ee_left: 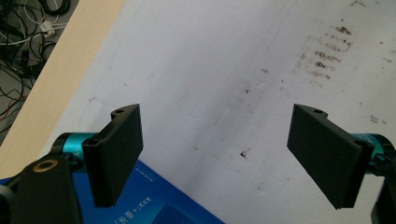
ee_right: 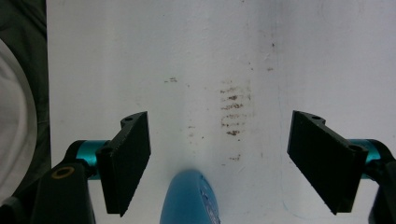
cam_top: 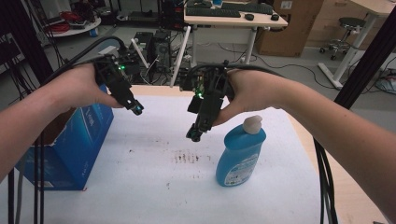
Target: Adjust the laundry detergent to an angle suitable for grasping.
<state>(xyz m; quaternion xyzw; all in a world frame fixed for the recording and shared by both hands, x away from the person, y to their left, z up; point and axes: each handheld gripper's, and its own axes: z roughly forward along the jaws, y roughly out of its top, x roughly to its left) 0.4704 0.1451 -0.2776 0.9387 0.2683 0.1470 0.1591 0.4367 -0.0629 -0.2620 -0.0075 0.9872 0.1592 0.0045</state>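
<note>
**Two hands, two spread grippers above a stained white mat**

Forearms come in from the bottom corners of the high view, each hand wrapped around a black gripper held in the air over the table. At the left, the left hand (cam_top: pixel 81 86) holds the left gripper (cam_top: pixel 137 109) tilted down toward the middle of the mat; a green light glows on its body. In the left gripper view its jaws stand wide apart with nothing between them, over bare white mat (ee_left: pixel 201 79), with a corner of a blue box (ee_left: pixel 154 205) just below them and the pale wooden table edge (ee_left: pixel 65 70) running up the left side.

At the right, the right hand (cam_top: pixel 254 91) holds the right gripper (cam_top: pixel 194 134), pointing steeply down, its tip just left of a blue bottle (cam_top: pixel 240 156). In the right gripper view these jaws are also spread wide and hold nothing; the bottle's rounded blue shoulder shows between them at the bottom edge, not touching either jaw.

On the table, the bottle stands upright toward the right side of the mat, with a pale cap (cam_top: pixel 252 123) and a label on its front. Brown smudges (cam_top: pixel 187 157) mark the mat just left of the bottle. The blue box stands at the left edge of the mat, open at the top, below the left forearm. Beyond the table are desks, cables and cardboard boxes on the floor.
</note>
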